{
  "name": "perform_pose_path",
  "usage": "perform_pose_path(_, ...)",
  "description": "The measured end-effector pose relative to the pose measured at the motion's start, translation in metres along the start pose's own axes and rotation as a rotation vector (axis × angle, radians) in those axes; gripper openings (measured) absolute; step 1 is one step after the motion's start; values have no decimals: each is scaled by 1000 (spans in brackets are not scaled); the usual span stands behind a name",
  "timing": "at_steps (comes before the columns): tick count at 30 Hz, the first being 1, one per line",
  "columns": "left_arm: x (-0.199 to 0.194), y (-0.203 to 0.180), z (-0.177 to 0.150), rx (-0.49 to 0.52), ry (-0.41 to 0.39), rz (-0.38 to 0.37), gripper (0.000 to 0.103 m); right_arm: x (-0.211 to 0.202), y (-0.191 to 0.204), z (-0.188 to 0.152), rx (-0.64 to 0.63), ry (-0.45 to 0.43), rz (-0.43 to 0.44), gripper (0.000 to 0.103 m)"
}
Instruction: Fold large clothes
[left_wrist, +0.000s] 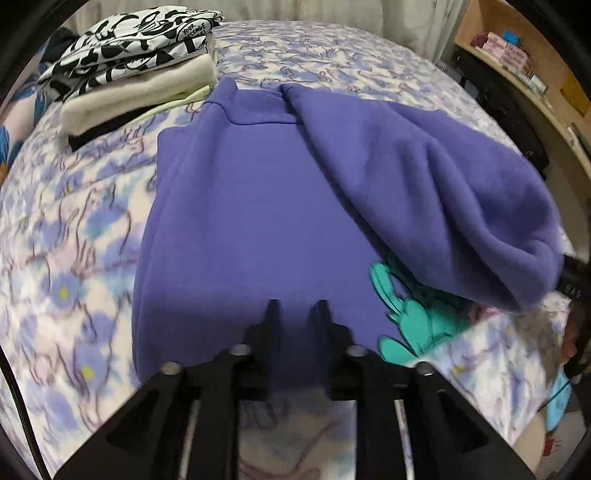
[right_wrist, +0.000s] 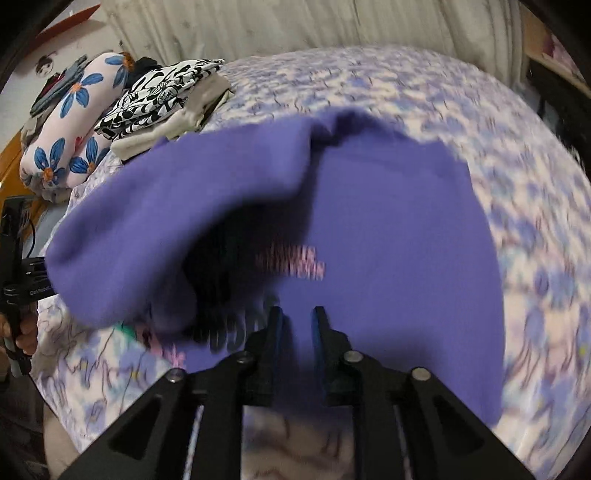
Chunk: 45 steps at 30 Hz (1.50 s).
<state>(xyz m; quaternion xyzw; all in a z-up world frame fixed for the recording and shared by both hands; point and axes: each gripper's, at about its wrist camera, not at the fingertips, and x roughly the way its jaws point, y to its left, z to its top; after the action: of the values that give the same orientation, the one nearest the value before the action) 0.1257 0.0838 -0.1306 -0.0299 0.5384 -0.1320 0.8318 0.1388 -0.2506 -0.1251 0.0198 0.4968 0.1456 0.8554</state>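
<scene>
A purple sweatshirt (left_wrist: 258, 206) lies spread on the bed (left_wrist: 74, 229), directly ahead of both sets of tongs. The left tongs (left_wrist: 297, 306) hover over its near edge with the two fingers a small gap apart and nothing between them. From here the ribbed collar (left_wrist: 255, 110) is at the far end. One side of the garment is folded over toward the middle in a loose, puffed fold (left_wrist: 461, 206), ahead and to the right of the left tongs, and a teal print (left_wrist: 410, 317) shows just right of them, under that fold.

The right tongs (right_wrist: 297, 314) are also slightly apart and empty, above the sweatshirt (right_wrist: 388, 258); the fold (right_wrist: 147, 236) sits ahead and left of them, with a blurred pink print (right_wrist: 295, 264) just beyond their tips.

A stack of folded clothes (left_wrist: 136, 66) rests on the bed far ahead and left of the left tongs. A flowered pillow (right_wrist: 70, 125) lies beside that stack.
</scene>
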Motion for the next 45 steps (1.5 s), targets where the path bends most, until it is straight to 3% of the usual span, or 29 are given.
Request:
perform_pose_path(1,-3,-1,-2,-5,-2,-13,44,-3,1,-3,5,-6,5,40)
perform_pose_path(3,-12,-3,-6,-19,-23,-30,55,-12,4,-9,9,-26,14,47)
perform_pose_path(11,-20,-8,5,-107,-47,-151,57,-36,29,-7,25,-74,130,53)
perform_pose_path(13,-21,-11,7,-127,-55,-191,62,-42,35,-4,25,-89,154,59)
perform_pose_path(18,-18,-13,15,-174,-72,-278,67,-52,40,3,66,-104,225,62)
perform_pose_path(24,-9,-16,23,-214,-88,-357,67,-54,36,16,131,-90,265,84)
perform_pose_path(30,8,-9,28,-275,-94,-446,68,-48,24,32,222,-82,279,84)
perform_pose_path(38,39,-4,38,-330,-82,-502,69,-20,15,43,293,-30,270,84)
perform_pose_path(45,58,-10,46,-334,-92,-557,82,-7,16,45,299,-25,306,84)
